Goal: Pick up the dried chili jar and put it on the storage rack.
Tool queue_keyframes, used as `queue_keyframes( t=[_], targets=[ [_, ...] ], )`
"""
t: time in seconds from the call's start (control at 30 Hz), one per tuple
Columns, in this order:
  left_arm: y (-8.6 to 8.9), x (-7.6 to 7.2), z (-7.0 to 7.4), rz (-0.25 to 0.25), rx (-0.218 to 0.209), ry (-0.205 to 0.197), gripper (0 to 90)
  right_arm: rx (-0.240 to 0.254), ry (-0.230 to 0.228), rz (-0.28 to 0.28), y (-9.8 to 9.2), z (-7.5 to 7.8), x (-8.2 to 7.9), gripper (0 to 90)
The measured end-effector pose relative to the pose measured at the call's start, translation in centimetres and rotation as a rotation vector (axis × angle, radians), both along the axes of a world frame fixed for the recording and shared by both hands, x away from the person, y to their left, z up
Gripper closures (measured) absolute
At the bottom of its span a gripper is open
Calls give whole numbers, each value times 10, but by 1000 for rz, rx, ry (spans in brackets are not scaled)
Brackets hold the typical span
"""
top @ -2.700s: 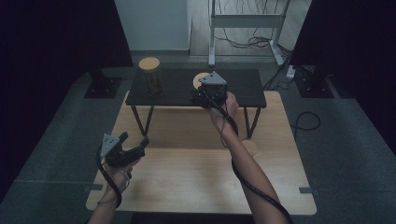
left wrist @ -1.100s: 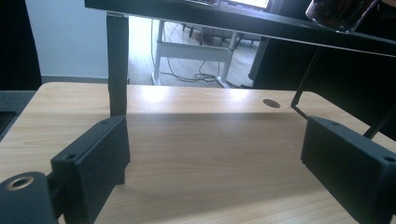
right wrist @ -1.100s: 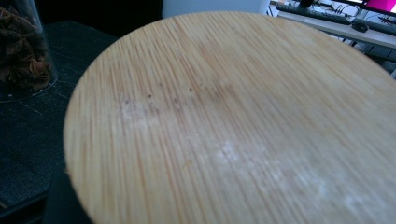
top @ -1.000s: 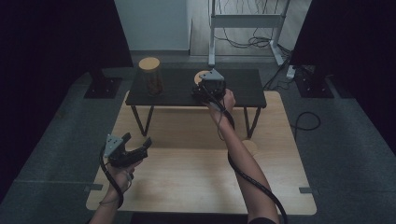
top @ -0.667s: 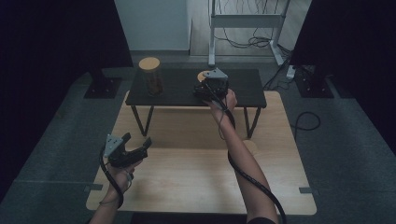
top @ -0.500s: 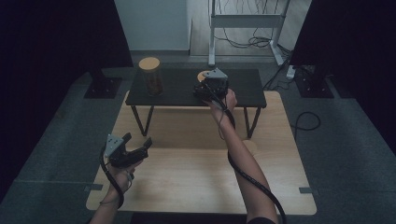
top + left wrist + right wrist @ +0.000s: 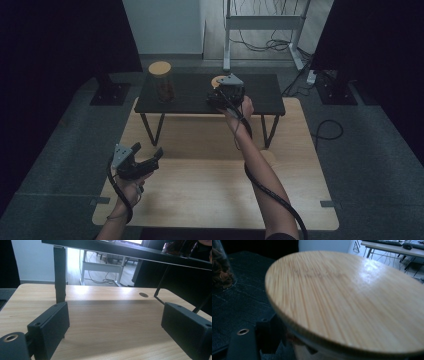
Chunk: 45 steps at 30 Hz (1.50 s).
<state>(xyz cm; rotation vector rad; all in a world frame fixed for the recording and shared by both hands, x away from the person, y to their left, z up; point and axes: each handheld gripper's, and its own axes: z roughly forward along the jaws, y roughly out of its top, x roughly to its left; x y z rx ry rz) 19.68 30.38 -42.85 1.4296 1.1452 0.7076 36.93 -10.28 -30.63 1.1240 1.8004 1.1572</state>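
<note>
While the left gripper point(image 7: 148, 159) is hovering wide over bare wooden tabletop point(image 7: 210, 195), right gripper point(image 7: 219, 95) is opening narrowly around bamboo-lidded jar point(image 7: 218, 81), near black table's point(image 7: 260, 92) far edge.

Two jars are carried on the small table, which is set across the far edge of the tabletop.

The small table point(image 7: 260, 95) is stood on the far part of the tabletop point(image 7: 200, 195), between its two far corners. A lidded jar point(image 7: 161, 82) is placed near the small table's left end; a second jar, its lid point(image 7: 347, 297) on, is set right of the middle, near the far edge, with the right gripper point(image 7: 219, 97) directly before it. The left gripper point(image 7: 145, 161) is held above the tabletop's left edge, well apart from both jars. A desk frame point(image 7: 262, 22) is seen on the floor behind the small table.
</note>
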Motion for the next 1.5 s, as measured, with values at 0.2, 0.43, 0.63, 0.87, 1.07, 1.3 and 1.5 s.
queue_keyframes(
  t=[0.2,0.43,0.63,0.87,1.07,1.3,1.5],
  targets=[
    [0,0,0,-1,-2,1,76,-3,-10,-13,0,0,-5,158],
    [0,0,0,-4,0,1,76,-12,-19,-24,1,4,-15,121],
    [0,0,0,1,-3,1,76,-2,-33,-32,2,4,-23,95],
    [0,0,0,3,0,1,76,11,-36,-34,1,1,-29,84],
    [-1,0,0,2,3,3,76,15,-40,-32,-2,-2,-35,84],
    [-2,0,0,3,8,4,76,21,-46,-28,-5,-5,-44,83],
    [-3,-1,0,1,13,3,76,26,-48,-24,-8,-9,-53,81]
  ],
)
